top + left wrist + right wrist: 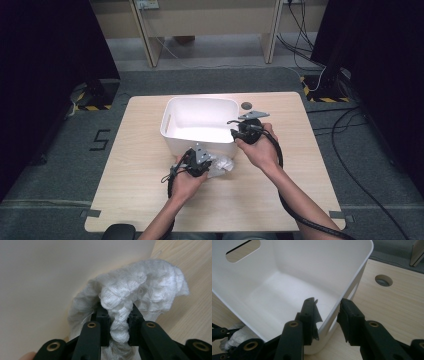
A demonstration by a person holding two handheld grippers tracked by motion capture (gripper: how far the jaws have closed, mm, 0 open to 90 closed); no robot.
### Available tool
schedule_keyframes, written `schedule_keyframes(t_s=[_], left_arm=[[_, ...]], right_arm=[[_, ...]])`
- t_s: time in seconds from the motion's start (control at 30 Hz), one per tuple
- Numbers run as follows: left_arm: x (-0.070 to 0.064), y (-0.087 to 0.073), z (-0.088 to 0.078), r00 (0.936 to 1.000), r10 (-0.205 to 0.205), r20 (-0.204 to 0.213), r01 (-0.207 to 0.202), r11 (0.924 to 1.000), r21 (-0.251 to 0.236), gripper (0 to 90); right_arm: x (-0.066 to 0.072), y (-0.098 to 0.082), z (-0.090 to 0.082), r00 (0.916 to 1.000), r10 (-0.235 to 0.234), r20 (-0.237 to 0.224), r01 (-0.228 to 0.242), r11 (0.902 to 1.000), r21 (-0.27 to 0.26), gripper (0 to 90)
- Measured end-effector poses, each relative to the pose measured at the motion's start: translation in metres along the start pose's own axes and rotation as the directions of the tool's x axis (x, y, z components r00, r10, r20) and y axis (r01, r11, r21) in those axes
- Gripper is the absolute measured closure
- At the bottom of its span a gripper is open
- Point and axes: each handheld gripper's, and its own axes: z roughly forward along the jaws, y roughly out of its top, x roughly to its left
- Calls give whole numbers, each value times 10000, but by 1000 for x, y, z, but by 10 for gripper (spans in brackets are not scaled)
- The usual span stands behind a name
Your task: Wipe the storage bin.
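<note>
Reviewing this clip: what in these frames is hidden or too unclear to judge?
- Cloth: its lower part is hidden behind the left tongs in the left gripper view; small and half covered by the hand in the high view.
- Bin: near wall cut off by the bottom edge in the right gripper view.
- Right tongs: they straddle the bin's wall; contact unclear.

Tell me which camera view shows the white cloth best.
The left gripper view: the white cloth sits close up, bunched, pinched between the left gripper. The high view shows it small beside the white bin, partly hidden by the hand. The right gripper view catches a scrap of it at the lower left corner, outside the bin wall.
</note>
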Motion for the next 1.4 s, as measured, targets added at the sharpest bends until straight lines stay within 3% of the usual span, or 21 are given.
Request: schedule_keyframes(t_s=[0.6,0.87,1.0,1.4], left_arm=[[1,-5,13,10000,-50,-53,52,9995,309,767],[1,-3,12,10000,-32,-66,34,9993,366,766],[0,-1,11,10000,20,-89,-17,9995,306,766],[-6,13,4,10000,82,46,-82,10000,-5,766]], right_arm=[[1,0,1,10000,-38,34,38,9999,-134,658],[2,0,2,10000,85,1,-85,9998,-159,658],[1,0,3,9995,316,-34,-316,9994,-164,659],[1,0,4,9990,443,-3,-443,9987,-235,659]])
